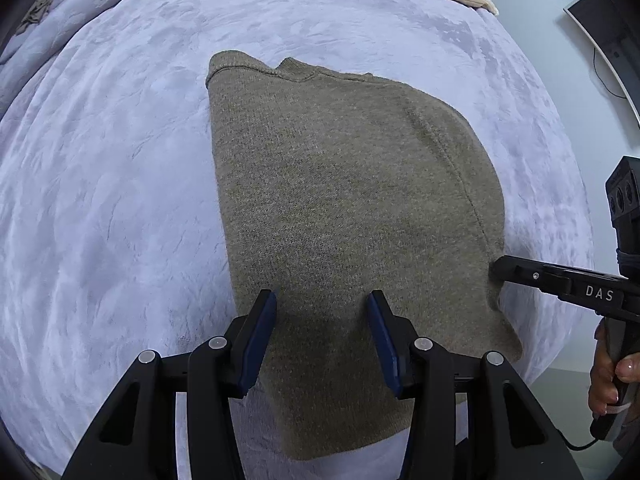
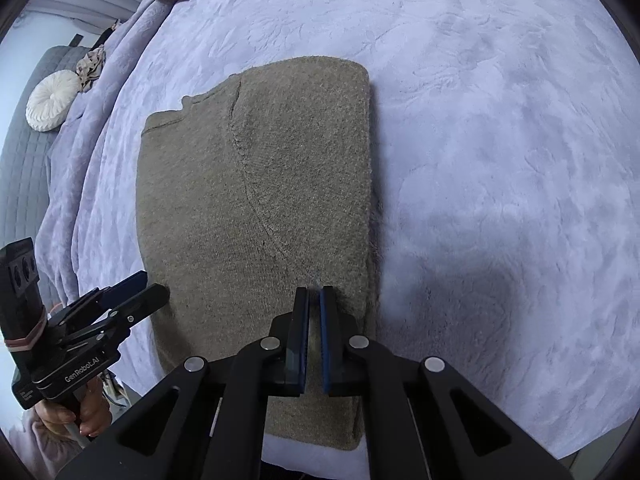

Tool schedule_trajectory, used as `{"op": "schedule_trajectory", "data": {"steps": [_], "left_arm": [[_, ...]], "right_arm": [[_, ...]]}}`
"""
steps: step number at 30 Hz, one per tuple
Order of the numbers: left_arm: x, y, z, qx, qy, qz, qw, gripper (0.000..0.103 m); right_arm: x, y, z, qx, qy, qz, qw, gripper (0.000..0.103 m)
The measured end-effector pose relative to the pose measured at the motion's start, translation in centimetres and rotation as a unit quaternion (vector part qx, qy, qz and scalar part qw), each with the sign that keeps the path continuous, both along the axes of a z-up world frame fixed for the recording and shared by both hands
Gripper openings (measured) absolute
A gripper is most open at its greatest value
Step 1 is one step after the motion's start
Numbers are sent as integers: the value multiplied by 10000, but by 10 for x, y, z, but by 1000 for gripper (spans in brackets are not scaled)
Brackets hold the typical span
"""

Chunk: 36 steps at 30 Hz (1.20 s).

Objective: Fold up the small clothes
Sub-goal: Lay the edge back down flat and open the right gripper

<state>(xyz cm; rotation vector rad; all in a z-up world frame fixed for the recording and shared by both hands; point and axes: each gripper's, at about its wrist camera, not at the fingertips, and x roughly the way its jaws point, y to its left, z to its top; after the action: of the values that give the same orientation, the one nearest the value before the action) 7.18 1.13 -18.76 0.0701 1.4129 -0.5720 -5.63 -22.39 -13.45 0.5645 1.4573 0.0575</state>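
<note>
A: Soft, even daylight in both views, no glare; the lilac blanket looks bright.

B: Sharp centre, but fisheye bending and dark vignette at the corners. A broad soft shadow lies lower right in the right wrist view.

A brown knitted sweater lies flat in the middle of the frame, folded into a long narrow shape. Its ribbed collar points to the upper left, sleeves apparently tucked under.
</note>
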Motion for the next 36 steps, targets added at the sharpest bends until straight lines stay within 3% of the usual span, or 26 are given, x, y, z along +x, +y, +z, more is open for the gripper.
{"op": "schedule_trajectory", "data": {"steps": [10, 22, 23, 24, 26, 34, 35, 36], "left_arm": [[-12, 2, 9, 411, 189, 53, 9990, 49], [-32, 5, 30, 607, 287, -101, 9977, 49], [-32, 7, 32, 614, 275, -75, 9977, 57], [-32, 8, 34, 616, 238, -44, 9978, 74], [-32, 11, 41, 613, 97, 34, 9981, 90], [-26, 16, 49, 671, 98, 186, 9975, 93], [-25, 17, 49, 714, 108, 214, 9972, 103], [-25, 19, 50, 739, 83, 243, 9969, 103]], "right_arm": [[-15, 4, 15, -96, 269, -189, 9994, 8], [-25, 14, 31, -139, 307, -216, 9992, 8], [-25, 15, 32, -149, 290, -209, 9993, 8], [-25, 17, 34, -164, 276, -202, 9993, 8], [-24, 19, 36, -186, 276, -198, 9992, 8], [-20, 25, 52, -350, 175, -174, 9991, 9], [-19, 26, 56, -409, 137, -170, 9989, 20], [-18, 27, 59, -479, 105, -168, 9987, 43]]}}
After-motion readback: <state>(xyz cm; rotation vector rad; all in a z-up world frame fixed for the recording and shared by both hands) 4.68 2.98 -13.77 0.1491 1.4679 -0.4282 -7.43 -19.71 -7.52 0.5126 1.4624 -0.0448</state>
